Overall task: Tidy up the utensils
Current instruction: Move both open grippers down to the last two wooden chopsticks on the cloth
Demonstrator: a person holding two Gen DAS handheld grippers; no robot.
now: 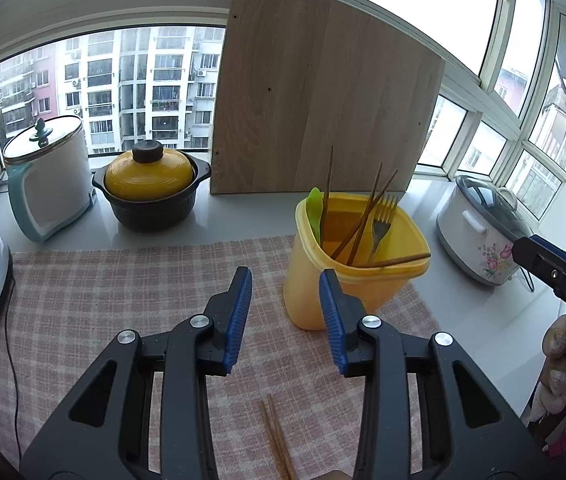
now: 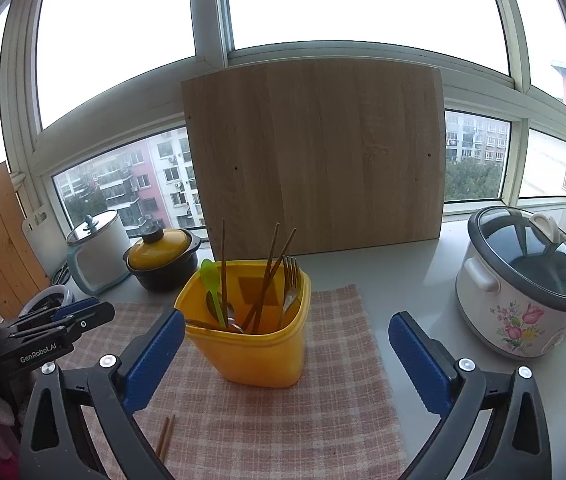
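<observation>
Lying at lower centre, the thin, stiff, light chopsticks [image 1: 277, 436] likely suit a mid-shaft pinch by the spread, empty left gripper [image 1: 285, 286].

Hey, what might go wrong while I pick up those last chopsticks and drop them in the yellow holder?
The chopsticks lie flat on the checked cloth, so closing jaws may snag the fabric. The yellow holder is tall and crowded; a nudge could tip it, and one chopstick already lies across its rim.
</observation>
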